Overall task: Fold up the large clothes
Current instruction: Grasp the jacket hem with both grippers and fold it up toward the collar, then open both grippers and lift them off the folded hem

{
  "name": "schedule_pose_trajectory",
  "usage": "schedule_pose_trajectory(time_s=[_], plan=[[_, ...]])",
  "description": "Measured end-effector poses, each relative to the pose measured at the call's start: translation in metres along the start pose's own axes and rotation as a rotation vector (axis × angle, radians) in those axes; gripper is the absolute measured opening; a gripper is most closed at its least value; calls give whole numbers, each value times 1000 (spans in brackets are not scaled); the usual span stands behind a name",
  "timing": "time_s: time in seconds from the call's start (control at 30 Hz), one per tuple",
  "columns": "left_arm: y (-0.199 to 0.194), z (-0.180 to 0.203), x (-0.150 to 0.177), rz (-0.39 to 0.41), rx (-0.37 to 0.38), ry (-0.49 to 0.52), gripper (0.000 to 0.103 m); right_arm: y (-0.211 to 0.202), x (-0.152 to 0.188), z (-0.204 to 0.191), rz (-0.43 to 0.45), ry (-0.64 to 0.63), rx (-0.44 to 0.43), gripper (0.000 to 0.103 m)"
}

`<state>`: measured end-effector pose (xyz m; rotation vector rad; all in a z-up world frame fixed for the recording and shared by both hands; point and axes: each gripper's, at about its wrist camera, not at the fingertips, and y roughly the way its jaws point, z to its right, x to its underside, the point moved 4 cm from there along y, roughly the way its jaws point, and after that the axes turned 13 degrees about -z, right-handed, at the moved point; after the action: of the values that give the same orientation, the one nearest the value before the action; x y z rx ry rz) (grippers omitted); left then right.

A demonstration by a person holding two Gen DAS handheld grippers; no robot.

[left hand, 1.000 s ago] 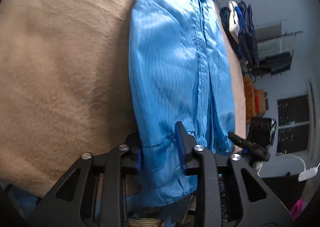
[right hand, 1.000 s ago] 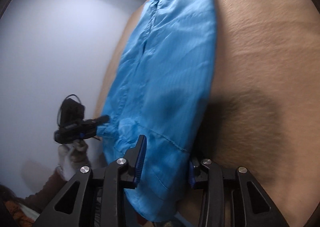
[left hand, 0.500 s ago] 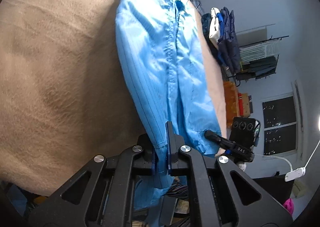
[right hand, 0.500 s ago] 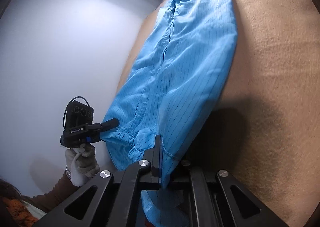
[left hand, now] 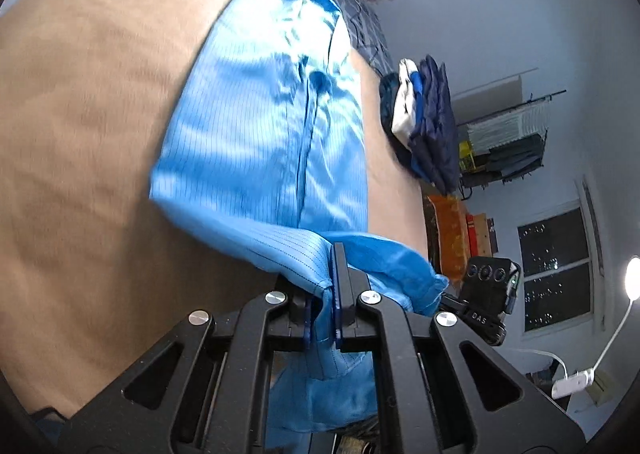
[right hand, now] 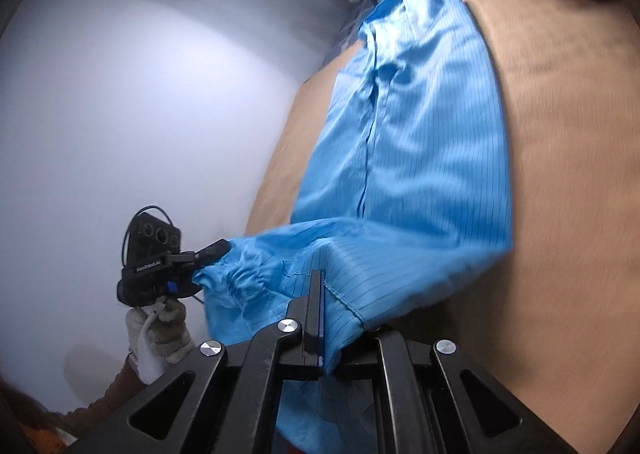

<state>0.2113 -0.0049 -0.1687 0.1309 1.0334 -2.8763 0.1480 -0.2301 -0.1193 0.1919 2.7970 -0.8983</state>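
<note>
a tan bench (left hand: 80, 142) stretches far away, and a blue pinstriped garment (left hand: 256, 142) lies along it, its near hem lifted off the surface. a pile of dark clothes (left hand: 424, 126) sits at the far right edge. the left gripper (left hand: 326, 308) is clamped on the near hem; the right gripper (right hand: 326, 334) pinches the same hem further right.

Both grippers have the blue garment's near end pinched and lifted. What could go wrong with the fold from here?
The left gripper and right gripper each bite only a thin edge of the blue garment, so the slick fabric may slip out. The loose tail below the jaws could tuck under unevenly. The far end on the tan blanket looks rumpled, so creases may get folded in.
</note>
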Motion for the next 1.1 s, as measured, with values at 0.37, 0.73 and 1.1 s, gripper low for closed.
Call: schedule_pose_trajectory(time_s=[0.37,0.73,1.1], plan=[[24,-21,-65,14,-72,-45,5,4,-72,26,12,7,129,1],[57,-56,-98,-28,-124,-104,5,41,-103,66,-46,68,238,8],[22,-47,-91,-14,-82,-81,57,2,-83,59,-47,81,156,57]])
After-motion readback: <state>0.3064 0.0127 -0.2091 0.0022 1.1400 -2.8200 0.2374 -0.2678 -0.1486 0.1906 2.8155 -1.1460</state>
